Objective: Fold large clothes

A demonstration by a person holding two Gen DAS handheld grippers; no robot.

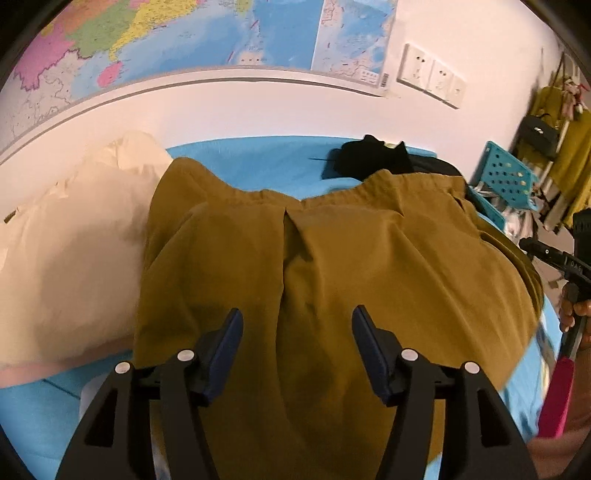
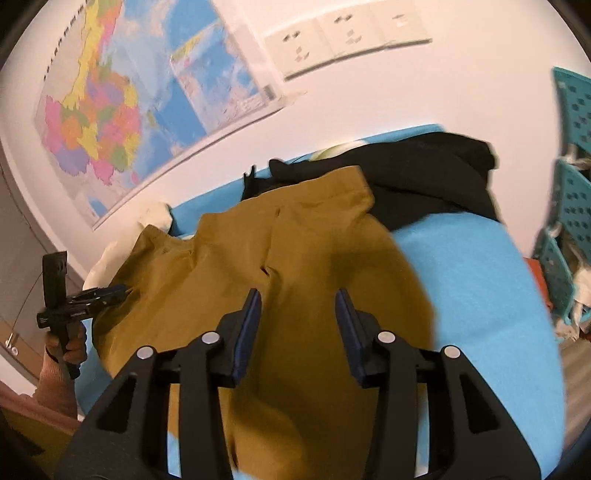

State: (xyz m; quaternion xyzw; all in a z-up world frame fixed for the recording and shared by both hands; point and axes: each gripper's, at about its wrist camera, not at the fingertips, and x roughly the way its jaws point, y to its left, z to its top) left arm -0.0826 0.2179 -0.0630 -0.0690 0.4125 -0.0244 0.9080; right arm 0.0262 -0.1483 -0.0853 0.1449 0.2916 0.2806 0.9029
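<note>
— Where is the garment now, and what do your tongs do?

— The mustard-brown cotton trousers (image 1: 332, 266) lie on the bright blue cloth-covered table (image 1: 266, 158), waistband toward the wall with the coloured map (image 1: 184, 33). My left gripper (image 1: 297, 332) stands spread above the middle of the fabric, nothing between its fingers. My right gripper (image 2: 298, 314) is also parted, and it hovers over the trousers without pinching.

— So nothing is held?

— Nothing, as far as I see (the right-hand picture is a little blurred).

— What could go wrong from here?

— I think the cloth is thick but loose, so if I pinch only the top layer, the fold will drag the lower layer crooked. Also the cream-white soft garment (image 1: 74, 240) touches the left side of the trousers, and the black crumpled clothing (image 2: 424, 177) lies against the waistband; a careless bite may catch these too. A quick pull could slide everything over the table edge.
</note>
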